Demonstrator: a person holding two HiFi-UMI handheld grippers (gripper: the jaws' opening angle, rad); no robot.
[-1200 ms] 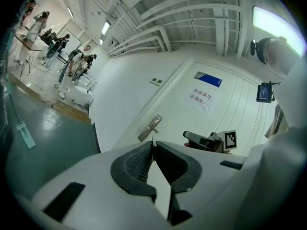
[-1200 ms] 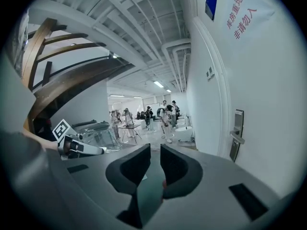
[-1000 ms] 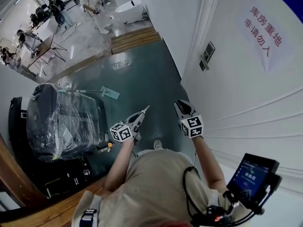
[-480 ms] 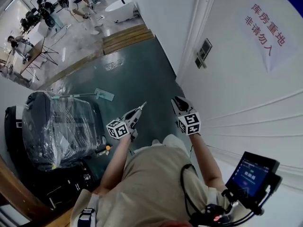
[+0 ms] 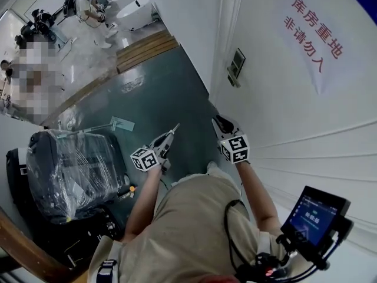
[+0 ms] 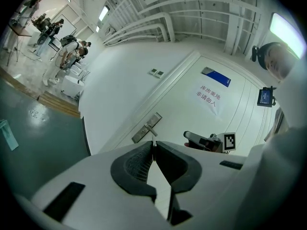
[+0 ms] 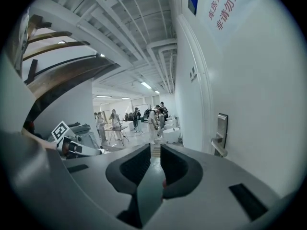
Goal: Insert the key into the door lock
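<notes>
- Two risks stand out. The left gripper [image 6: 153,146] has its jaws closed on a thin metal sliver that peeks out at their tip, most likely the key [image 6: 153,141]. So little of it shows that it may twist or slip when it meets the lock [image 6: 146,127].
- The lock sits just above the centre of the left gripper view, well apart from both grippers. If the key arrives at a slant, it can miss the keyhole and scrape the plate. No view shows the keyhole clearly.
- The right gripper [image 7: 155,150] holds nothing; its jaws stand a little apart. It may bump the handle [image 7: 218,147] at the right of its view.
- Only the left gripper view shows the key. Only the head view shows both grippers side by side near the centre, with the lock above them. The right gripper view shows the handle from the side.
</notes>
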